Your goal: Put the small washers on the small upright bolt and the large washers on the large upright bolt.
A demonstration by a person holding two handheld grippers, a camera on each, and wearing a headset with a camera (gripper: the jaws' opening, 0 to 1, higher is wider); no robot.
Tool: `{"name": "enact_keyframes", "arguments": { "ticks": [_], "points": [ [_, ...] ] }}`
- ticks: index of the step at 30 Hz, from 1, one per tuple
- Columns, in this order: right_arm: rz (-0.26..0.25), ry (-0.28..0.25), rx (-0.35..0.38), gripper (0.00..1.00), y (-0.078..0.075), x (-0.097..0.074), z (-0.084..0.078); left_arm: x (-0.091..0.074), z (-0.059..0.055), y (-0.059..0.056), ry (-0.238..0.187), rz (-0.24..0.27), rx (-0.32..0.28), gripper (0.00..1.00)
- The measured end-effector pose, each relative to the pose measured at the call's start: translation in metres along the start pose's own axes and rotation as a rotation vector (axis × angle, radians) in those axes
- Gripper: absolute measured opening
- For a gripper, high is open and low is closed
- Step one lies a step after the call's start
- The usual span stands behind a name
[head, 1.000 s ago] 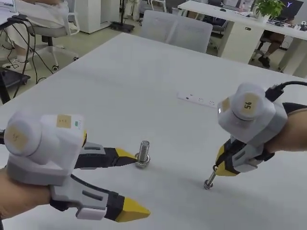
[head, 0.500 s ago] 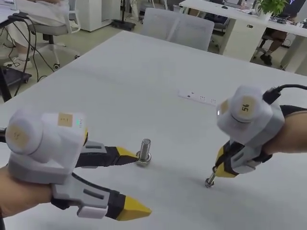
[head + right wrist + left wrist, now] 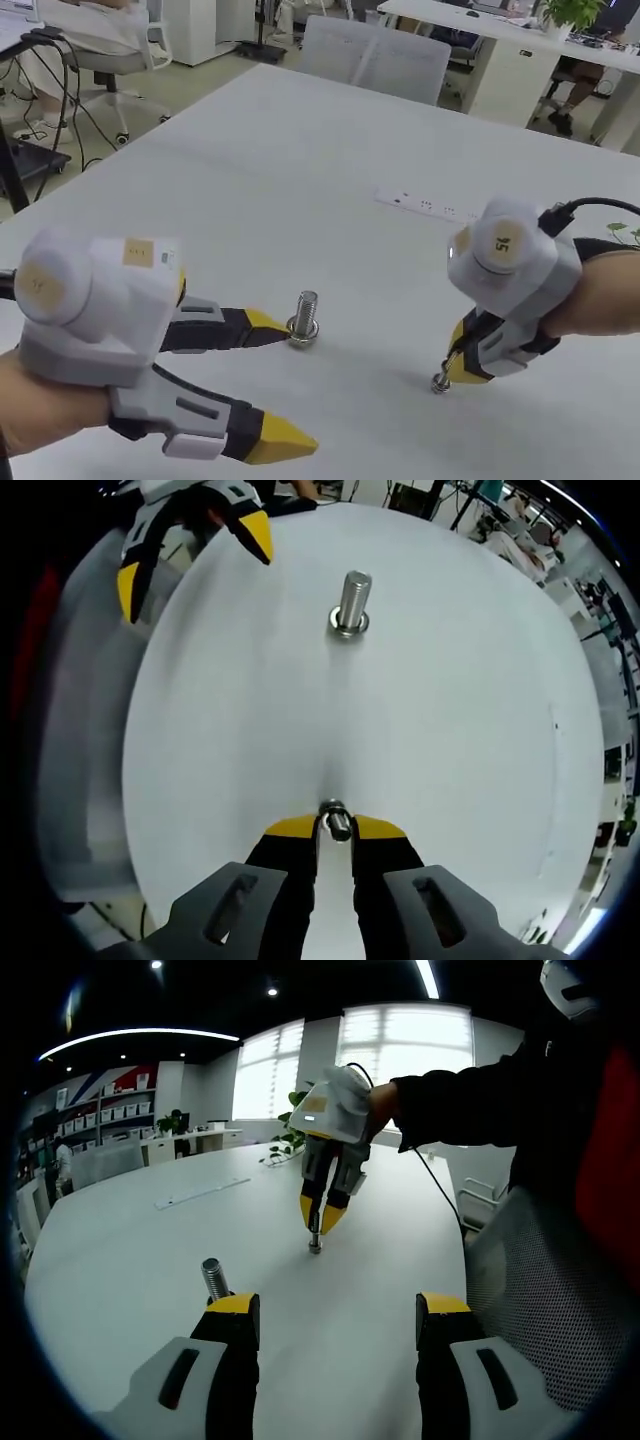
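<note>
The large upright bolt stands mid-table with washers at its base, and it is also seen from above. My left gripper is open at the lower left, its upper fingertip just left of that bolt. The small upright bolt stands to the right. My right gripper points down over it, jaws close on either side of the bolt's shaft, shut on a small washer threaded on it. From the left gripper view, the right gripper hangs right above the small bolt.
A white power strip lies further back on the white table. A grey chair stands at the far edge. Desks, chairs and cables fill the room behind.
My right gripper has sunk lower along the small bolt, so less of the shaft shows below its tips. The left gripper and the large bolt have stayed put.
</note>
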State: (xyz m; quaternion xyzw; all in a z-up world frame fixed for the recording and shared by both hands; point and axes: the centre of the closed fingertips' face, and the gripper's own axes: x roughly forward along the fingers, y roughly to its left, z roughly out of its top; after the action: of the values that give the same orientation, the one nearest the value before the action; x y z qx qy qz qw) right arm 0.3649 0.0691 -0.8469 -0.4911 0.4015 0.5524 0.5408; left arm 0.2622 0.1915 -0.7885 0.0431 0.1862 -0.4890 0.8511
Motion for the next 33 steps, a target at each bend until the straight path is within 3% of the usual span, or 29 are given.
{"name": "enact_keyframes", "arguments": {
  "ticks": [33],
  "points": [
    [0.02,0.015,0.008,0.13,0.004,0.013,-0.002,0.001,0.0,0.002,0.001,0.004,-0.009,0.62]
  ]
}}
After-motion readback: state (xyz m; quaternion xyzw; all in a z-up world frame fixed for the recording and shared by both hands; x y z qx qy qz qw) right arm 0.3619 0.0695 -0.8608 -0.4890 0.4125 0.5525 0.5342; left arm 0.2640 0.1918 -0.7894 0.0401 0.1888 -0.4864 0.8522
